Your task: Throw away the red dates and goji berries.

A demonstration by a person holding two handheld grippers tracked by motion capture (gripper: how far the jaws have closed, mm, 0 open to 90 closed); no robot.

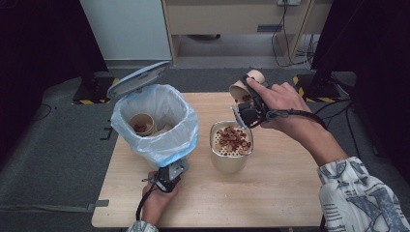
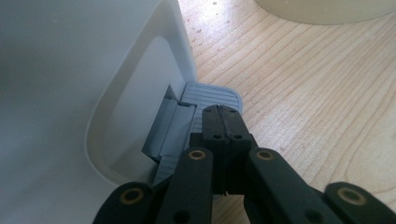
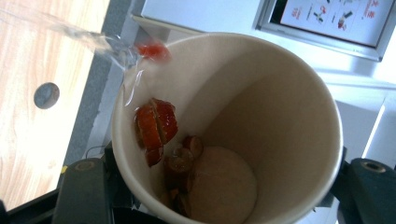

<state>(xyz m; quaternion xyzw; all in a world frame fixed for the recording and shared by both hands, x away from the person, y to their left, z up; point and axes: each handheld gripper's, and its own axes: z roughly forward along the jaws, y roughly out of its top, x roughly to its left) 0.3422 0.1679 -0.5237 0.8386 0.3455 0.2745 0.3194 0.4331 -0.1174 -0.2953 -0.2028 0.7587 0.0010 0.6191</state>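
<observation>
Right gripper (image 1: 245, 107) clamped on a paper cup (image 1: 246, 84), raised and tipped at the far right, above and just beyond the strainer bowl (image 1: 231, 147) at the table's (image 1: 280, 193) middle. Mouth angled down toward the bowl, apparently so the contents drain through its perforated top: red fruit slices (image 1: 233, 138) already piled there, a few more slices (image 3: 156, 123) clinging to the cup's inner wall, with a thin stream of liquid leaving the rim in the right gripper view. Left gripper (image 1: 169, 180) at the near left, jaws clenched together on nothing, tips pressed down on the grey pedal (image 2: 212, 97) of the white bin (image 1: 154, 123), evidently to hold the lid (image 1: 138, 79) up. Inside the bag-lined bin, another used cup (image 1: 142, 124) lying with scraps. Judged next: emptied cup carried left into the open bin.
</observation>
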